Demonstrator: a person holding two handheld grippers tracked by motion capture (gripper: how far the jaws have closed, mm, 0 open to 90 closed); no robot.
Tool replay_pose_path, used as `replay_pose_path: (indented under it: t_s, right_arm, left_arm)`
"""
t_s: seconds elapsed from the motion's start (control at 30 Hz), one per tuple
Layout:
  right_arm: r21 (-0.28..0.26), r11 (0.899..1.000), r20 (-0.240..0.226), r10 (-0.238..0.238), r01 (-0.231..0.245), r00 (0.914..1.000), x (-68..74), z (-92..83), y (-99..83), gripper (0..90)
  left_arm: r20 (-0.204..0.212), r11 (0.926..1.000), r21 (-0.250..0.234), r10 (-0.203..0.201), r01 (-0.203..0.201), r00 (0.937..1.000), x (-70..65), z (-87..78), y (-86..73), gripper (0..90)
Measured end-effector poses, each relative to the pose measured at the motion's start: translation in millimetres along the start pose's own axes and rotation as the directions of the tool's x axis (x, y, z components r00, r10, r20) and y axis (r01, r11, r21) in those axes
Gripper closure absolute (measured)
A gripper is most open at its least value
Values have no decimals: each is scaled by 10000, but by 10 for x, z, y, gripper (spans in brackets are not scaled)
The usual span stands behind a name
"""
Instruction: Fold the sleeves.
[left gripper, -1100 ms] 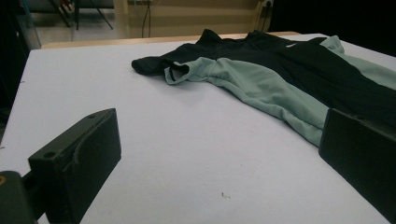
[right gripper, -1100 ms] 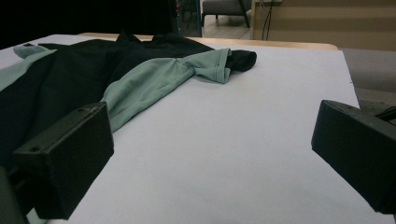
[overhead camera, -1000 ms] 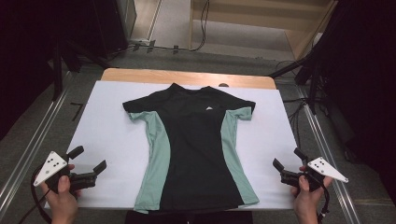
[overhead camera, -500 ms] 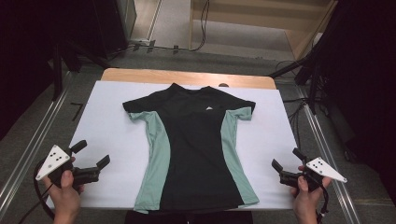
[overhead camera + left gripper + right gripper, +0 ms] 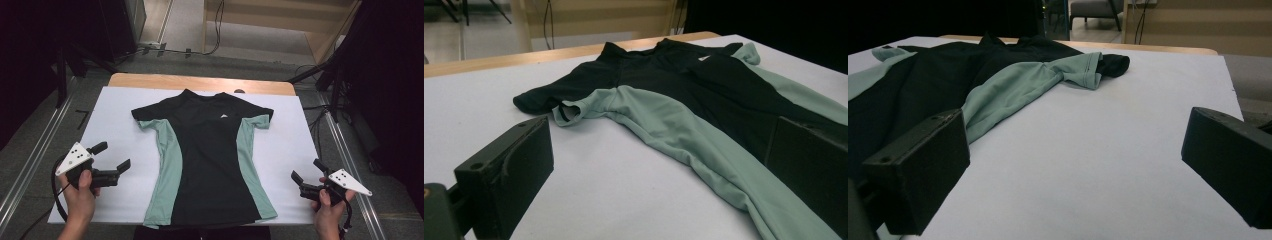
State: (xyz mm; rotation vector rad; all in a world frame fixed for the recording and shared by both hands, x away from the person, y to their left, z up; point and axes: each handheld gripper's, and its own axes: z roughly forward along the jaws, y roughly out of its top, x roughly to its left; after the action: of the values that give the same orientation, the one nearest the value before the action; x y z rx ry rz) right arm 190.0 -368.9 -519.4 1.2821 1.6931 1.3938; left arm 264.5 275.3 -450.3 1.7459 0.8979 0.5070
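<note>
A black T-shirt (image 5: 207, 155) with pale green side panels lies flat, collar away from me, on a white sheet (image 5: 295, 135) that covers the table. My left gripper (image 5: 111, 155) is open above the sheet, left of the shirt's lower half. My right gripper (image 5: 308, 170) is open near the sheet's right front corner, right of the hem. In the left gripper view the shirt (image 5: 684, 95) stretches ahead, its near sleeve (image 5: 574, 107) just past the jaws. In the right gripper view the other sleeve (image 5: 1088, 67) lies ahead of my open right gripper (image 5: 1073, 165).
A wooden table edge (image 5: 200, 82) shows beyond the sheet. Metal rails (image 5: 30, 165) run along both sides of the table. Cables lie on the floor behind. Bare sheet lies on both sides of the shirt.
My left gripper has drifted right and slightly forward over the sheet, toward the shirt. The right gripper has hardly moved. The shirt lies as before.
</note>
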Motion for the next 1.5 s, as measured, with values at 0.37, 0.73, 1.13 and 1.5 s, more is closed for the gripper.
replay_pose_path:
  t_s: [0.37,0.73,1.13,1.5]
  right_arm:
    - [17,10000,-53,-81,81,10000,5,11,-4,0]
    - [147,9997,118,-186,184,9998,18,32,-4,0]
    - [185,9996,332,-234,227,9992,37,30,1,0]
    - [108,9992,365,-398,394,9985,59,9,3,0]
  left_arm:
    - [241,9999,-84,-137,139,9996,89,182,239,0]
    - [-52,9997,-97,-211,211,9998,183,495,423,15]
    - [-87,9994,169,-316,317,9995,300,813,498,15]
    - [-128,9978,521,-397,403,9991,393,1037,515,15]
